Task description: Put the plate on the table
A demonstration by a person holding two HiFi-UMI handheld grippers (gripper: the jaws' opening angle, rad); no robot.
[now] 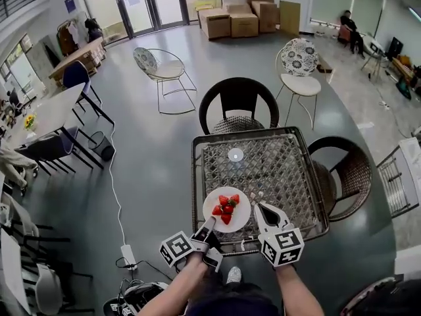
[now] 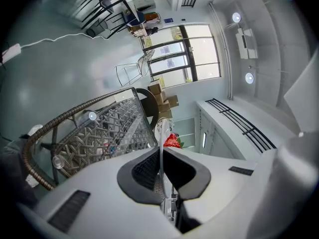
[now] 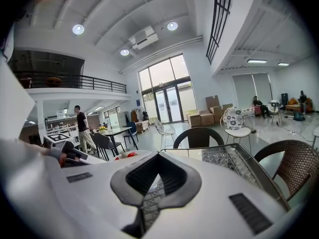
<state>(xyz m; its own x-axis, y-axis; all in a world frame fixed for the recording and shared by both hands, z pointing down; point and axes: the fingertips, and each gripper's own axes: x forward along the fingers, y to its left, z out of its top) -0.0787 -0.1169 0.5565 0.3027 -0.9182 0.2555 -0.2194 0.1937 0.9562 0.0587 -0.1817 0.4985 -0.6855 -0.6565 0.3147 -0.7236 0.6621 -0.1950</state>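
Left claw [image 1: 210, 227] was clamped on the near rim of the round white plate [image 1: 241, 218]; the left gripper view showed that rim edge-on, pinched between the dark pads. The right claw [image 1: 266, 210], at the lower right of the frame just beside the plate, had its jaws slightly apart with only wickerwork showing through the gap.

The square counter of woven wicker under glass [image 1: 284, 176] filled the middle of the head view. The plate sat over its near edge, lower centre. I could not tell whether it was touching the glass.

A small heap of red strawberries [image 1: 225, 209] lay on the plate.

This looked like the placing step, nearly done. Next the plate would need to settle flat before the left claw let go.
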